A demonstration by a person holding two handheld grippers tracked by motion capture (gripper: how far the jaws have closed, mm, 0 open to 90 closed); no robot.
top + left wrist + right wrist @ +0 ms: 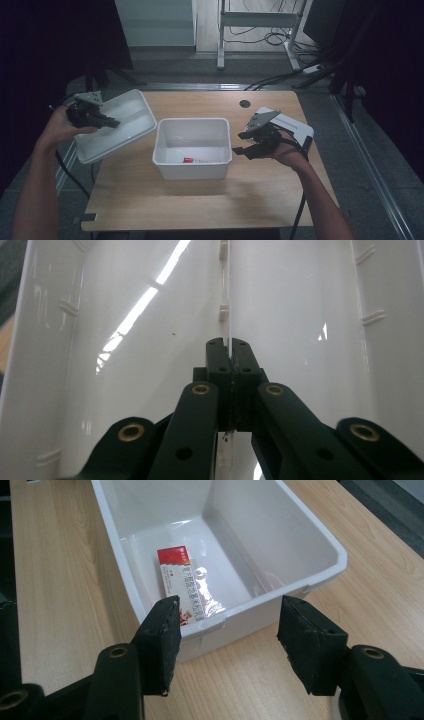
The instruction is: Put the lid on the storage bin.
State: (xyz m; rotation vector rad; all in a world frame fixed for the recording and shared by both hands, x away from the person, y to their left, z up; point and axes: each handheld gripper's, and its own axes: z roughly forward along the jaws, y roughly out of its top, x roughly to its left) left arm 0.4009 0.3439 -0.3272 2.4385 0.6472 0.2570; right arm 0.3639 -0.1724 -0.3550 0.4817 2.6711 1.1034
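- High view: the white bin (192,146) stands mid-table on the wooden table (150,195). Left of the bin, the left gripper (107,121) holds the white lid (114,125) tilted, raised off the table. Right of the bin, the right gripper (241,144) hovers, jaws apart.
- Left gripper view: jaws together, clamped on a thin rib of the lid (150,330).
- Right gripper view: jaws apart and empty, just before the bin's (320,547) near wall; a red-and-white box (182,582) lies on the bin's floor.
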